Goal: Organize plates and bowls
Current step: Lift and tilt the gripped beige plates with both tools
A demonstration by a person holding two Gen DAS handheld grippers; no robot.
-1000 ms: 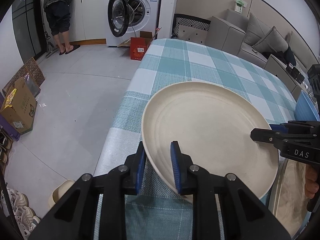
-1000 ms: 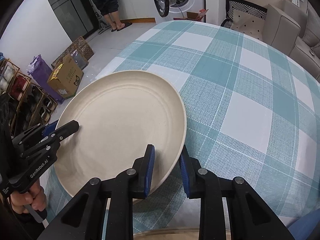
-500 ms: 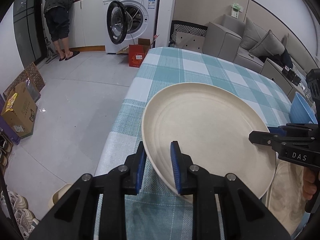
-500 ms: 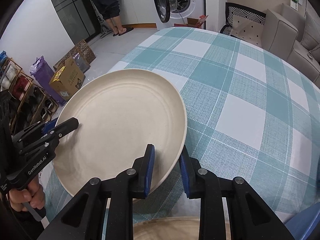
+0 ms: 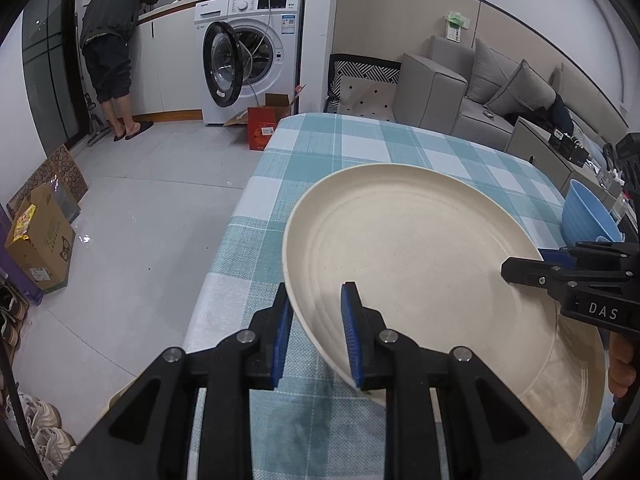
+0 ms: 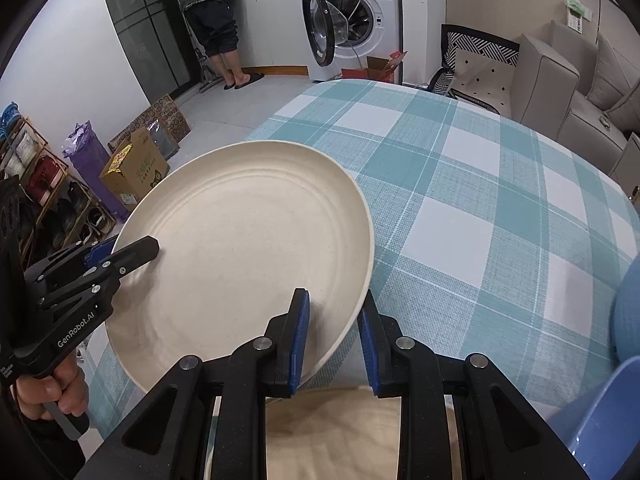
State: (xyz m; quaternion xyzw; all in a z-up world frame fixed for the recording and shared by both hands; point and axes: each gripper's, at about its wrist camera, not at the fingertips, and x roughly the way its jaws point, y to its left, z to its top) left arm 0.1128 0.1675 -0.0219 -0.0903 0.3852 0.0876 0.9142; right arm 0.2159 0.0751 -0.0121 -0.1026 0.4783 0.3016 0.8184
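A large cream plate [image 5: 420, 264] is held clear above the bench [image 5: 360, 148], which wears a teal and white checked cloth, and it tilts slightly. The left hand-held gripper [image 5: 318, 334] has its blue-padded fingers closed on the plate's rim at about 7 o'clock in the left wrist view, one pad under the rim and one on the upper face. The right hand-held gripper [image 6: 334, 336] pinches the opposite edge, at about 5 o'clock of the plate in the right wrist view, its jaws likewise narrowed onto the rim. Each tool shows in the other's camera: the right one reaches in from 3 o'clock, the left one from 9 o'clock. Beneath the raised plate, toward 5 o'clock in the left wrist view, lies a second cream plate [image 5: 576, 392] on the bench. A blue bowl [image 5: 584, 216] stands near the bench edge at 3 o'clock. Beyond the bench a washing machine [image 5: 256, 52] has its door open, and a person [image 5: 116, 40] bends at the counter.
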